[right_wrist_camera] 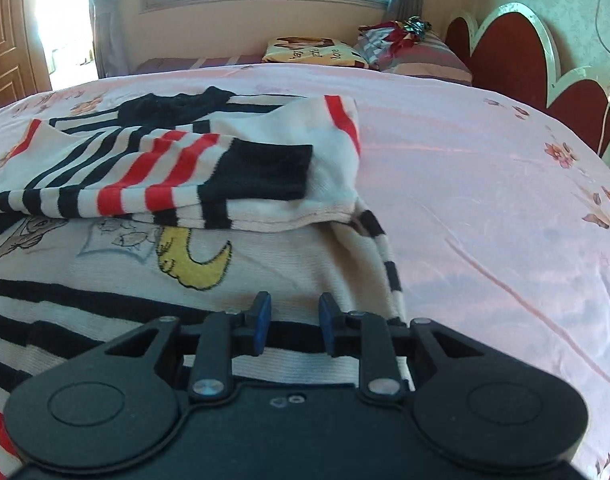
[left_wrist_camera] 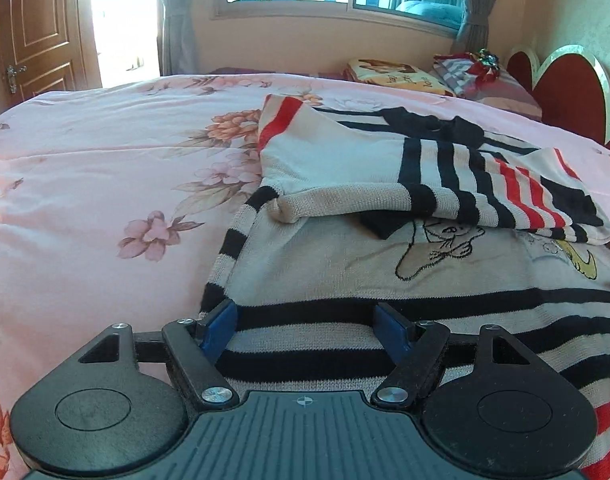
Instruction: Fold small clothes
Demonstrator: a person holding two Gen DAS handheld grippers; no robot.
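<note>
**Sleeves In, Hem Still Waiting**

Here we are at the bedside, and the striped sweater [left_wrist_camera: 385, 264] lies flat on the pink floral bedspread [left_wrist_camera: 105, 152], cartoon front up, neckline toward the window. Both sleeves are already crossed over the chest: the left sleeve [left_wrist_camera: 445, 184] lies on top, the right sleeve [right_wrist_camera: 325, 168] tucks in from the far side. By my reckoning that's the first half of the fold done.

Now the hem. The left gripper [left_wrist_camera: 309, 328] hovers over the sweater's near-left corner, jaws spread wide, black and cream stripes showing between the blue pads and nothing pinched. The right gripper [right_wrist_camera: 295, 320] sits at the near-right edge, jaws parted much less, a clear gap between them, holding nothing either. Whether the tips actually touch the knit, I can't tell.

What looks left: grab both bottom corners, carry the hem up over the sleeves, smooth it down. Pillows [right_wrist_camera: 313, 50] rest well apart by the headboard [right_wrist_camera: 505, 44].
</note>
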